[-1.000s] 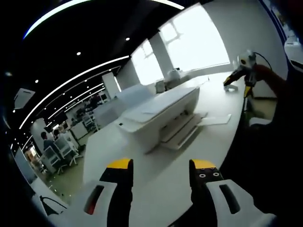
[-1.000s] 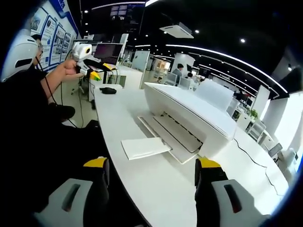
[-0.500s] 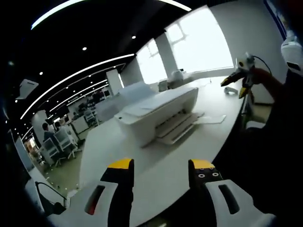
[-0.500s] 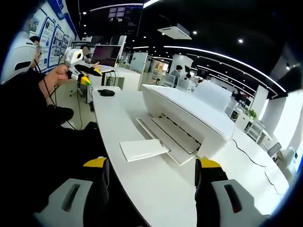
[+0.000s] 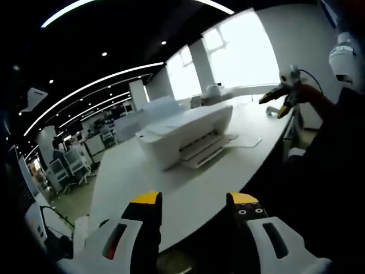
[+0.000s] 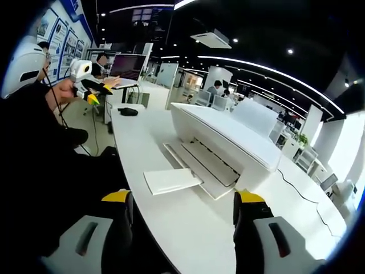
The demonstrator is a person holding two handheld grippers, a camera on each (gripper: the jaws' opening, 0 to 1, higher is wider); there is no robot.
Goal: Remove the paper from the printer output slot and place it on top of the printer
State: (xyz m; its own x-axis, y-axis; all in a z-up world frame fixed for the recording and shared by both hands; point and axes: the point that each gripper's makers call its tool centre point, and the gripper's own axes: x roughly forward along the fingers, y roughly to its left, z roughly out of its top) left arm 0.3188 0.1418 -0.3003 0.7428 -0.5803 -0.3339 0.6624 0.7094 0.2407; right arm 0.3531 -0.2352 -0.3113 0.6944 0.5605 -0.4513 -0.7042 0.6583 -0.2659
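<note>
While both pairs of my jaws stand apart and grip nothing, the job has not really begun: I judge this to be the approach, with the paper (image 6: 171, 180) still lying where it came out. Ahead of my right gripper (image 6: 182, 200), just beyond the jaw tips and a little to the left, the sheet rests flat with one end on the printer's output tray (image 6: 201, 166) and the rest out on the worktop (image 6: 188, 228). It looks thin, white and limp, a plain rectangle. The printer (image 6: 228, 140) is a low white plastic box with a smooth, gently sloped lid and rounded edges. From my left gripper (image 5: 191, 200), printer (image 5: 182, 128) and paper (image 5: 245, 142) sit well ahead across the glossy white worktop (image 5: 148, 182).

Next, I think, the right jaws must drop low and slide onto the sheet's free edge, pinching lightly so it doesn't crumple, then lift it onto that lid.
</note>
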